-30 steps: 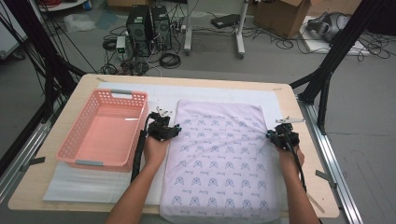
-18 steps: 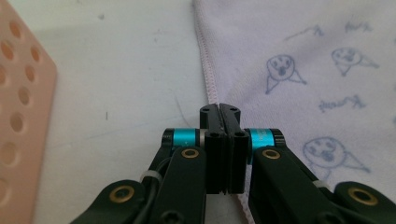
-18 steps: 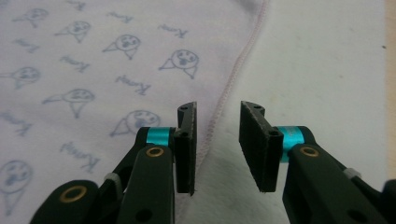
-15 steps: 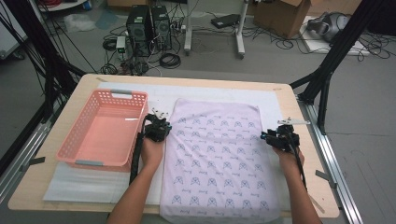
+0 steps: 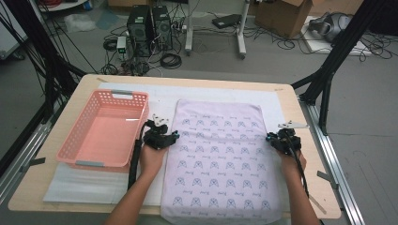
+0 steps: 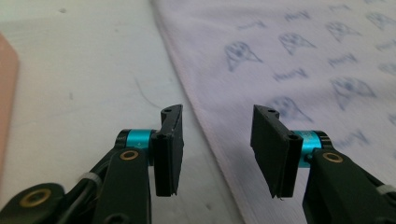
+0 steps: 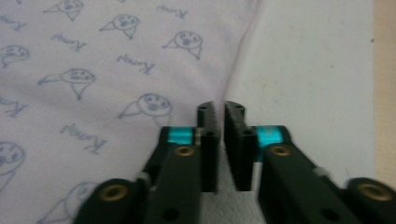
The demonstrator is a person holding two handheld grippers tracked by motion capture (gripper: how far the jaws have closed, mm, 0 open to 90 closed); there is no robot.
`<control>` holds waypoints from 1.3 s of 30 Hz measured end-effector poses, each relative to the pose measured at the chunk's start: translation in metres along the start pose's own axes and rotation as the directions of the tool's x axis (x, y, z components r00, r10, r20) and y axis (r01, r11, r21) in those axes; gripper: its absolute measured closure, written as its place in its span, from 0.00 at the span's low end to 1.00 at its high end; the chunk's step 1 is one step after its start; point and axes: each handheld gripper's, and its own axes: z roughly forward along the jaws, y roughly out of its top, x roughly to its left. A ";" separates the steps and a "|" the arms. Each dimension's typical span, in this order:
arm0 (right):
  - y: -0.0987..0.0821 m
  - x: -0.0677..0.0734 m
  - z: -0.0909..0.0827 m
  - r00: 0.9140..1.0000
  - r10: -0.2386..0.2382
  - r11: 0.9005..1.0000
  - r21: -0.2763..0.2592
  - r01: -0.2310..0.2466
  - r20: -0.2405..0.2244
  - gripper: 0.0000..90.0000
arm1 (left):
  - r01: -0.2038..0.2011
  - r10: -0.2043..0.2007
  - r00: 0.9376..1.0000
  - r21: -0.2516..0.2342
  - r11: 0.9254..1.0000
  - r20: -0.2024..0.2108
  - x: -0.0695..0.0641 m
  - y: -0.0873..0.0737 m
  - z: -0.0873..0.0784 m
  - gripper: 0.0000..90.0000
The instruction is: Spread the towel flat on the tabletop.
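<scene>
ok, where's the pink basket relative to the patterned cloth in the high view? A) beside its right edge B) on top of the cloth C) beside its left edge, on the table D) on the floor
C: the pink basket sits on the table just off the left edge of the patterned cloth, apart from it.

Basket [image 5: 105, 129] blocks left of cloth [image 5: 220, 159]; right mat strip [image 5: 274, 105] open

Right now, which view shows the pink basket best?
High view: the whole pink basket sits left of the patterned cloth. Left gripper view catches just a pink sliver at its left edge; the right gripper view looks at cloth.
</scene>
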 end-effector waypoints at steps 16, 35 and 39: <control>-0.047 0.022 -0.061 0.992 -0.016 0.999 0.026 0.019 -0.122 0.64 | -0.014 0.011 0.995 0.033 0.999 0.102 -0.012 -0.032 -0.033 0.97; -0.059 0.031 -0.087 0.992 -0.029 0.991 -0.135 0.013 -0.124 0.41 | 0.032 -0.007 0.972 -0.101 0.994 0.236 -0.001 -0.043 -0.054 0.47; -0.058 0.036 -0.086 0.985 -0.071 0.983 -0.179 0.043 -0.155 0.32 | -0.003 0.049 0.962 -0.171 0.985 0.267 -0.001 -0.041 -0.062 0.39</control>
